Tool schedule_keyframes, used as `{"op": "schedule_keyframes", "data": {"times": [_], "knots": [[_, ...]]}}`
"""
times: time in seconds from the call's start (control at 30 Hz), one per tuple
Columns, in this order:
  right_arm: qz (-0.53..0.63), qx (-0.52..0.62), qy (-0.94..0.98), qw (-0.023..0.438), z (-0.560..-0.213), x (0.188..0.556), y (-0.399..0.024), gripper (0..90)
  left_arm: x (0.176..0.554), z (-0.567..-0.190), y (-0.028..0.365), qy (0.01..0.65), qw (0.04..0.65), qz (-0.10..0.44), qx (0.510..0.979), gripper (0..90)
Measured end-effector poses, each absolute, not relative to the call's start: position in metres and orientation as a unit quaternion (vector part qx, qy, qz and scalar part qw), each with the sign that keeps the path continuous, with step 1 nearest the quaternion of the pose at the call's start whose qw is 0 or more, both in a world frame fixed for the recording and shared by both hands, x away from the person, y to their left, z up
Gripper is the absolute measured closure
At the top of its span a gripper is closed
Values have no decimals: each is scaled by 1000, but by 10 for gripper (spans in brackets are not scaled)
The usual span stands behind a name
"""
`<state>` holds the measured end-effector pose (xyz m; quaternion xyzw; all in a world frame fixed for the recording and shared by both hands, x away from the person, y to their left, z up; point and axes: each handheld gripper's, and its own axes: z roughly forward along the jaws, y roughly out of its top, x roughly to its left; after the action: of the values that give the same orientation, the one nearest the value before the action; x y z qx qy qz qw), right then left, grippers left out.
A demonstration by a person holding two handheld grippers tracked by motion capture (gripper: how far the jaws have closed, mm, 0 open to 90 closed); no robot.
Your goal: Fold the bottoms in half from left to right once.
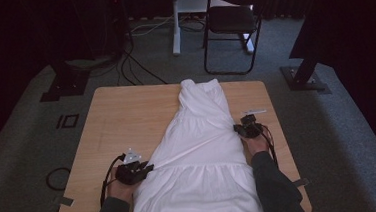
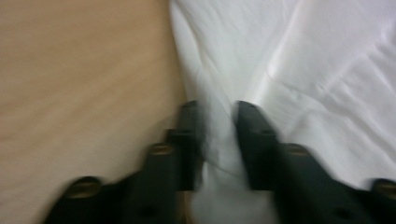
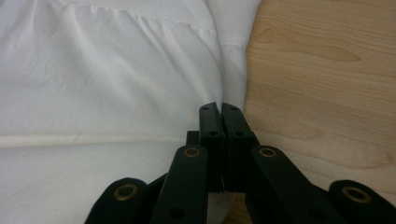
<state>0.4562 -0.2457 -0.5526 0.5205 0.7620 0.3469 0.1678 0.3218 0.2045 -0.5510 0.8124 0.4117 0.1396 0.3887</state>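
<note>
Carpet (image 1: 24, 162), grey, runs all round the counter (image 1: 121, 115), with cables (image 1: 133, 64) trailing across it at the far side. Chair (image 1: 234, 20), black and folding, stands beyond the counter's far edge beside a white post (image 1: 175, 21). Two dark stand feet (image 1: 64, 87) sit on the carpet, one off each far corner.

Counter is light wood, rounded corners, bare to left and right of the cloth.

Dress (image 1: 199, 155), white, lies flat down the counter's middle: narrow top at the far edge, wide skirt spreading to the near edge and hanging just over it. A gathered seam crosses the skirt, and a diagonal fold runs from the left side up toward the right.

Forearms in dark sleeves (image 1: 271, 180) come in from the near edge, one on each side of the dress.

Left hand-held gripper (image 2: 218, 135) sits at the dress's left edge, about level with the seam. Jaws stand partly spread with a ridge of white cloth rising between them; the blurred view does not show whether the pads press on it.

Right hand-held gripper (image 3: 219, 114) is at the dress's right edge, farther up the counter than the left. Jaws pressed together, pinching the cloth edge where it meets the wood.
</note>
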Motion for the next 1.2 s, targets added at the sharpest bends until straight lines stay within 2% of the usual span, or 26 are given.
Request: {"op": "schedule_keyframes", "data": {"times": [0.07,0.17,0.37,0.57,0.6,0.63,0.67,0.73,0.9,1.07,1.2], "knots": [[345,519,764,167,-552,457,-246,880,325,-541,211,423,420,145,790,573],[343,523,764,160,-551,458,-246,879,338,-522,212,431,436,163,773,499],[345,527,761,158,-552,459,-246,879,396,-503,175,413,426,151,791,461],[351,529,757,154,-552,459,-248,879,448,-530,123,412,373,130,821,457],[351,529,757,154,-552,459,-248,879,451,-535,121,415,366,127,823,482],[352,528,757,154,-553,458,-248,879,453,-542,120,416,356,122,828,567],[354,529,756,155,-553,458,-248,879,453,-546,121,412,353,127,830,710],[358,529,754,155,-554,457,-249,879,449,-549,126,418,369,113,822,824],[349,515,768,152,-552,443,-242,879,421,-552,141,405,381,116,823,844],[345,468,798,160,-554,402,-229,878,386,-554,157,398,382,130,824,842],[359,453,803,145,-556,367,-228,878,355,-554,162,384,373,138,833,839]]}}
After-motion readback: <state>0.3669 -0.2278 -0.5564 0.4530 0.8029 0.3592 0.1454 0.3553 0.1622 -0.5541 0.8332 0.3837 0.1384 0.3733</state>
